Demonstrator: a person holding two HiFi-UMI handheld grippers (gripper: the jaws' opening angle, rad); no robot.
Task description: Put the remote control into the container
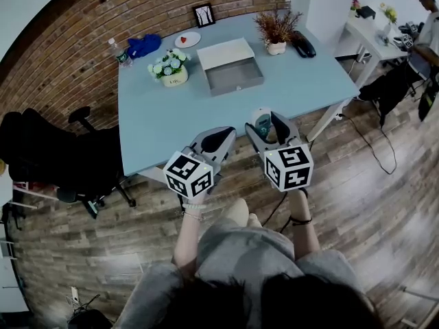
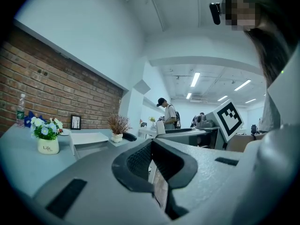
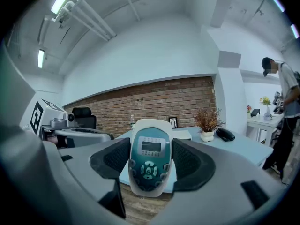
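Right gripper view: the remote control (image 3: 150,161) is seen pinched between the dark pads (image 3: 115,158) of the right tool (image 3: 150,168), its button face turned toward the camera and its long axis standing roughly upright, across the line of the jaws. The jaws are spread wide around its body and are pressed on both of its sides. In the head view the right tool (image 1: 266,123) is held at lower centre, over the near edge of the bench (image 1: 158,115), with the remote control (image 1: 262,122) showing between its jaws. The left tool (image 1: 218,139) is held just beside it to the left; in the left gripper view its jaws (image 2: 157,172) are pressed together with nothing between them.

The container (image 1: 230,70) is set on the bench toward upper centre of the frame, open side up, above and slightly left of the loaded tool and well apart from it. The carry is judged to be under way, the placing not yet done. A reach toward the top of the frame and a lowering into the grey tray would be called for
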